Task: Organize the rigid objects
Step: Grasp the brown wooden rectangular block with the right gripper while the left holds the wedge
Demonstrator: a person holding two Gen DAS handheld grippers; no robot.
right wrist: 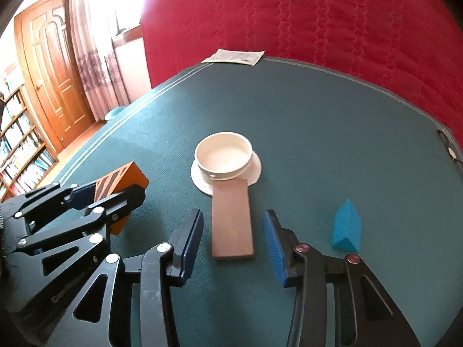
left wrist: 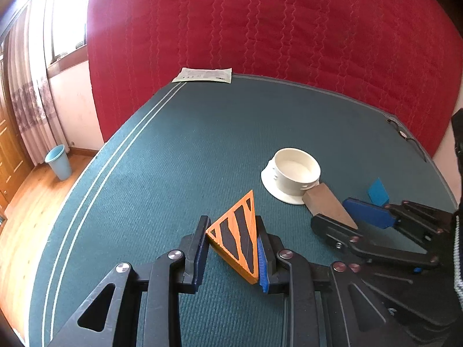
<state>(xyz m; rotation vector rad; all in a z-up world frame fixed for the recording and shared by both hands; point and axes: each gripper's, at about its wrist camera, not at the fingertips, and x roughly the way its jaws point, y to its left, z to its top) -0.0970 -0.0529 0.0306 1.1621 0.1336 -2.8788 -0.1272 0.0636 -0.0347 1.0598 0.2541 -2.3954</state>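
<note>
An orange wedge block with black stripes [left wrist: 237, 237] sits between the jaws of my left gripper [left wrist: 231, 248]; both pads touch its sides and it seems held just above the green table. It also shows in the right wrist view [right wrist: 121, 185]. A brown wedge block [right wrist: 231, 219] lies flat with its far end against a white round container [right wrist: 222, 156]. My right gripper [right wrist: 233, 243] is open, its fingers on either side of the brown block's near end, not touching it. A small blue wedge [right wrist: 345, 228] lies to the right.
The green table [left wrist: 202, 144] has white edge stripes at left. A paper sheet [left wrist: 204, 75] lies at the far edge against a red quilt [left wrist: 260, 29]. Glasses [left wrist: 405, 136] lie at the far right. A blue bin [left wrist: 58, 162] stands on the wooden floor.
</note>
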